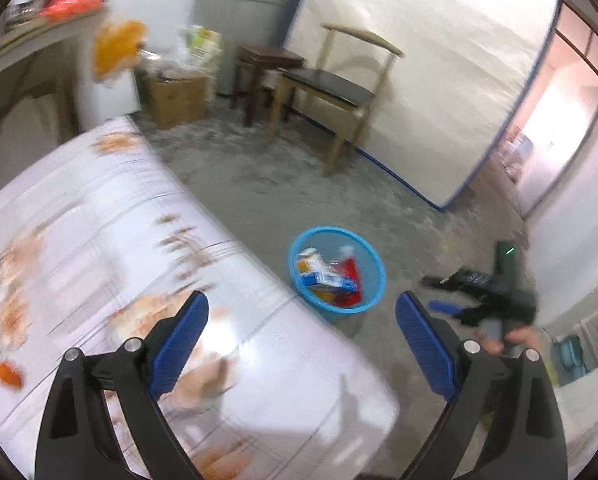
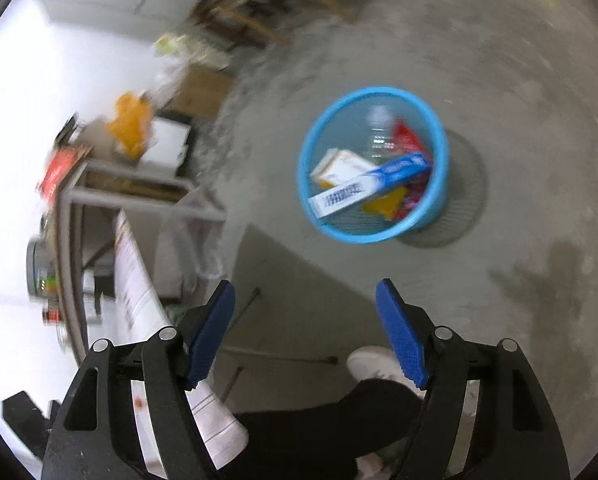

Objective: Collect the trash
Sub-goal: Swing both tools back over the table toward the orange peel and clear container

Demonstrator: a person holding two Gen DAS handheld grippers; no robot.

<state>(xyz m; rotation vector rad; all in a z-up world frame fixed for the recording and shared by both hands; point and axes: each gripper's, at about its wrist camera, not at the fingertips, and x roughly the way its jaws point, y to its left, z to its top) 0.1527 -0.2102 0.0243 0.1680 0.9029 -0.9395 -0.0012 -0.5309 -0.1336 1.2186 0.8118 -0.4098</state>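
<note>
Left wrist view: the left hand-held gripper [image 1: 302, 340] tilts downward over the corner of a desk covered in a white cloth with orange flower print [image 1: 99, 220], its blue-padded jaws spread wide apart with nothing between them. Past the desk's edge, on the grey concrete floor [image 1: 259, 184], stands a round blue mesh waste basket [image 1: 373, 268]. It holds a blue-and-white carton [image 1: 331, 280], a white-and-yellow box [image 1: 309, 262] and red packaging [image 1: 349, 270]. To the right of the basket a hand [image 1: 511, 338] grips the other black tool.

From the right wrist view, the right hand-held gripper [image 2: 305, 334] also points steeply down at the floor, jaws well apart and empty, above a dark trouser leg [image 2: 339, 432] and a white shoe [image 2: 373, 364]. The basket sits ahead of it and slightly right, well apart from the fingertips. One small orange scrap [image 1: 7, 374] lies near the desk's left edge, blurred.
</note>
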